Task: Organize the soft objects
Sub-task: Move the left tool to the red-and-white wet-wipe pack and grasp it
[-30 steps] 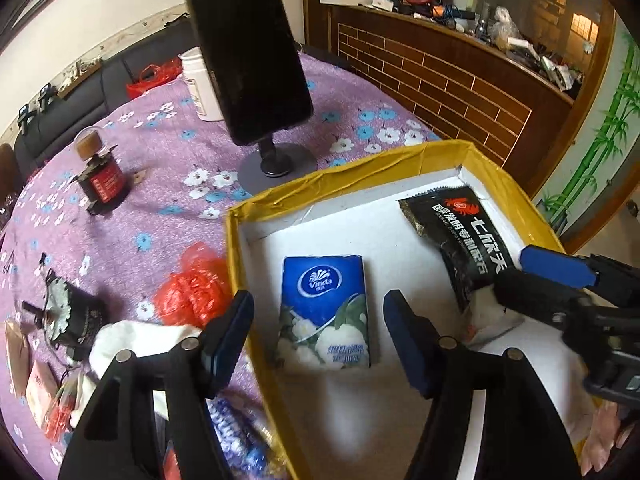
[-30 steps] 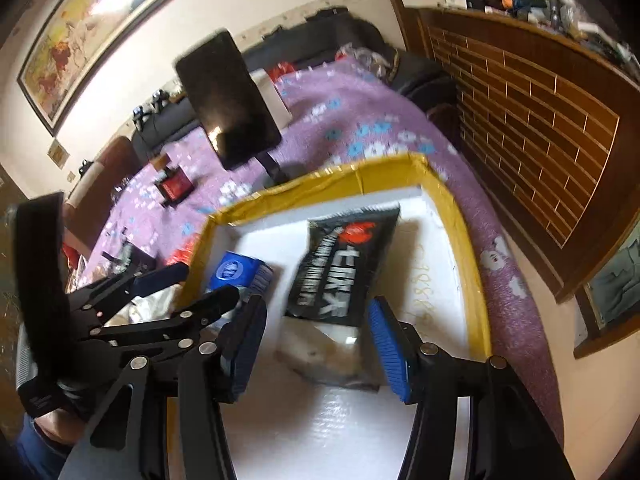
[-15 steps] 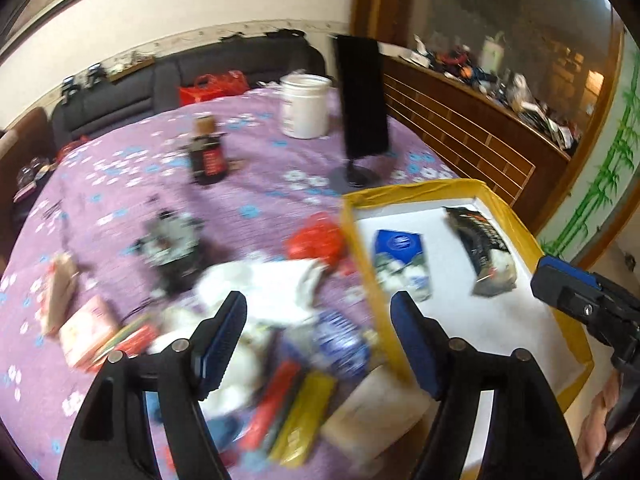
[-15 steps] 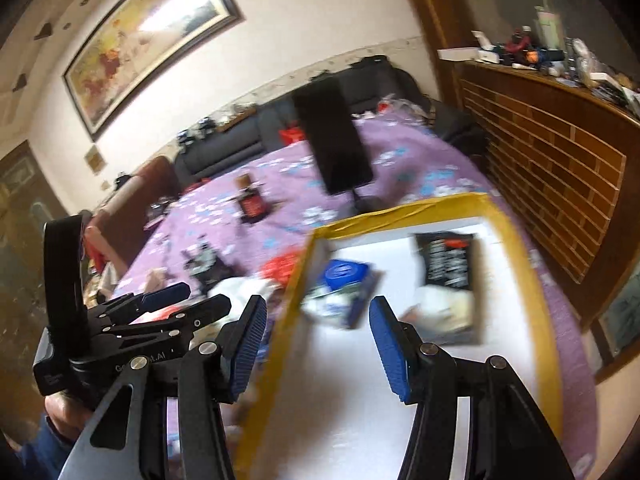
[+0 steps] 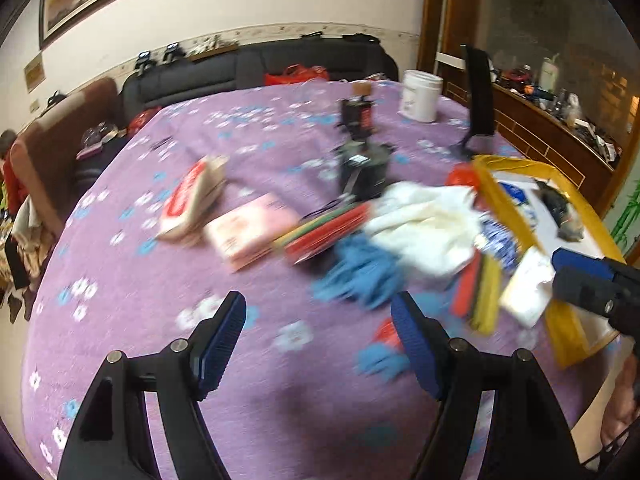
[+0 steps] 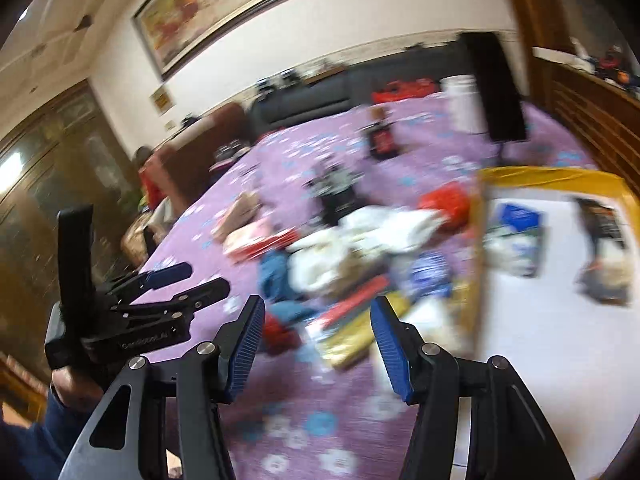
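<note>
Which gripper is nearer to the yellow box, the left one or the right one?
Right. The right gripper hangs at the yellow box near corner; the left gripper, empty, sits over bare purple cloth, farther away beyond the pile.

A heap of soft items (image 5: 420, 220) lies left of the box (image 5: 500, 204).

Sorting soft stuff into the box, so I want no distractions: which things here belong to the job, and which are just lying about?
Job:
white cloth
blue cloth
pink packet
yellow-rimmed box
tissue pack

Lying about:
phone stand
white jar
dark bottle
</note>
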A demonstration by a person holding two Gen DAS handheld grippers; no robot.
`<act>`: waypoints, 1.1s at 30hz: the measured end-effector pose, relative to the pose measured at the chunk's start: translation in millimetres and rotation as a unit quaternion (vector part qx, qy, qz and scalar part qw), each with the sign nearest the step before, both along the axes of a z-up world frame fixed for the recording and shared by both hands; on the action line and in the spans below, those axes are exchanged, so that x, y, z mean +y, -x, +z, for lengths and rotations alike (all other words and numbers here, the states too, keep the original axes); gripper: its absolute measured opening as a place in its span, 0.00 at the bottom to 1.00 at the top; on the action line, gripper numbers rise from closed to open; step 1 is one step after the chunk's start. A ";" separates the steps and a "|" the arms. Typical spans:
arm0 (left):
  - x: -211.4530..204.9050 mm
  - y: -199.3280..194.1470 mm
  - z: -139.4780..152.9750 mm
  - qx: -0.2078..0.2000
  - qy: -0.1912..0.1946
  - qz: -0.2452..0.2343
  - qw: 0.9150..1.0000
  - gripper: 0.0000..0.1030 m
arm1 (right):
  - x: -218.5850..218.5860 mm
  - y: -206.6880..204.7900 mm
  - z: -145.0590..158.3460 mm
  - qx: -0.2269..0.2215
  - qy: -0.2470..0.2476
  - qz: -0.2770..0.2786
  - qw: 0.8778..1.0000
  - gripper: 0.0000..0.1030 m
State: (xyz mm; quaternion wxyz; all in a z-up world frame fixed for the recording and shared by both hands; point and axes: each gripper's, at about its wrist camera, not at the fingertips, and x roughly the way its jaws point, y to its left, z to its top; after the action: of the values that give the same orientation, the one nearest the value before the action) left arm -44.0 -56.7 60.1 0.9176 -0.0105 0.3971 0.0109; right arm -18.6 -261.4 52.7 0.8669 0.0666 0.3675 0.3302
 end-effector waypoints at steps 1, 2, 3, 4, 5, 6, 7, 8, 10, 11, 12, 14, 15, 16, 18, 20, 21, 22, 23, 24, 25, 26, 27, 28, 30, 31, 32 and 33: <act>9.5 2.1 -1.2 0.000 -0.004 0.005 1.000 0.72 | 11.5 1.0 -6.5 -0.002 0.006 0.010 1.000 0.58; 17.7 2.1 -2.5 0.000 -0.009 0.014 1.000 0.72 | 20.2 1.2 -11.5 -0.006 0.011 0.018 1.000 0.58; 28.3 1.3 -2.3 0.000 -0.014 0.026 1.000 0.72 | 26.9 1.0 -14.8 -0.010 0.018 0.023 1.000 0.58; 40.1 -0.9 -0.8 0.000 -0.013 0.038 0.999 0.72 | 33.4 0.9 -18.4 -0.013 0.025 0.025 0.999 0.58; 51.5 -3.6 1.0 0.000 -0.008 0.043 0.999 0.72 | 39.6 0.0 -22.9 -0.016 0.027 0.029 0.999 0.58; 65.3 -10.2 2.9 0.003 -0.003 0.053 0.999 0.72 | 42.8 -1.1 -26.3 -0.016 0.027 0.034 0.999 0.58; 74.6 -16.6 4.1 0.007 0.000 0.063 0.998 0.72 | 44.7 -2.7 -29.4 -0.015 0.029 0.036 0.999 0.58; 84.2 -24.6 5.0 0.013 0.002 0.070 0.997 0.72 | 47.2 -4.8 -34.4 -0.016 0.037 0.032 0.999 0.58; 102.3 -43.8 6.9 0.012 0.002 0.075 0.997 0.72 | 48.4 -5.6 -42.4 -0.019 0.045 0.031 0.998 0.58; 111.6 -56.3 5.8 0.018 -0.007 0.089 0.996 0.72 | 48.8 -6.6 -46.7 -0.012 0.047 0.030 0.998 0.58; 118.8 -66.6 3.8 0.028 -0.010 0.096 0.995 0.72 | 50.0 -6.3 -46.7 -0.009 0.048 0.031 0.998 0.58; 131.0 -94.9 -2.1 0.045 0.004 0.080 0.996 0.72 | 48.9 -2.2 -42.9 -0.027 0.041 0.035 0.998 0.58; 137.2 -108.3 -6.5 0.051 -0.006 0.100 0.994 0.72 | 49.5 -1.9 -42.4 -0.030 0.043 0.033 0.998 0.58; 141.8 -117.1 -9.8 0.058 -0.014 0.116 0.991 0.73 | 50.5 -1.4 -43.1 -0.029 0.046 0.033 0.998 0.58; 145.7 -139.0 -17.8 0.074 -0.006 0.101 0.992 0.72 | 50.9 -0.9 -44.2 -0.027 0.048 0.036 0.998 0.58; 150.5 -156.5 -27.6 0.086 0.013 0.102 0.991 0.72 | 49.2 -0.1 -43.5 -0.028 0.046 0.033 0.998 0.58; 151.3 -161.8 -30.6 0.089 0.028 0.098 0.991 0.72 | 48.9 0.0 -43.8 -0.027 0.045 0.033 0.998 0.58; 151.8 -167.6 -34.0 0.095 0.047 0.089 0.990 0.72 | 48.1 0.9 -43.3 -0.026 0.044 0.032 0.998 0.58; 152.3 -172.3 -37.9 0.099 0.048 0.094 0.989 0.72 | 47.6 0.8 -43.1 -0.026 0.042 0.030 0.998 0.58; 153.4 -174.6 -40.9 0.099 0.046 0.103 0.989 0.69 | 47.8 0.3 -43.4 -0.025 0.043 0.030 0.998 0.58; 153.7 -177.5 -46.4 0.105 0.048 0.107 0.988 0.59 | 48.2 -0.1 -43.8 -0.023 0.044 0.030 0.998 0.58; 151.1 -178.1 -47.2 0.097 0.038 0.107 0.989 0.55 | 48.3 0.0 -43.7 -0.024 0.046 0.029 0.998 0.58; 147.1 -179.4 -48.2 0.095 0.029 0.104 0.990 0.50 | 48.7 -0.3 -43.6 -0.024 0.048 0.026 0.998 0.58; 142.4 -181.3 -48.7 0.093 0.013 0.103 0.990 0.47 | 49.5 -0.6 -43.9 -0.024 0.050 0.026 0.998 0.58; 139.0 -182.5 -48.8 0.088 0.008 0.103 0.991 0.40 | 50.6 -0.5 -44.1 -0.026 0.054 0.022 0.998 0.58; 138.9 -183.6 -49.4 0.086 0.009 0.104 0.991 0.35 | 50.0 -0.2 -43.9 -0.027 0.053 0.018 0.998 0.58; 139.3 -182.0 -49.1 0.085 0.010 0.103 0.991 0.28 | 49.4 -0.5 -43.8 -0.027 0.052 0.017 0.998 0.58; 140.5 -178.8 -48.0 0.082 0.017 0.100 0.991 0.21 | 48.7 -0.6 -43.9 -0.027 0.051 0.016 0.998 0.58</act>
State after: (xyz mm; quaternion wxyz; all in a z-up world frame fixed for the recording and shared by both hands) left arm 134.7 83.8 12.0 0.8759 -0.0647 0.4681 0.0972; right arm -17.9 -212.7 8.8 0.8735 0.0072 0.3615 0.3260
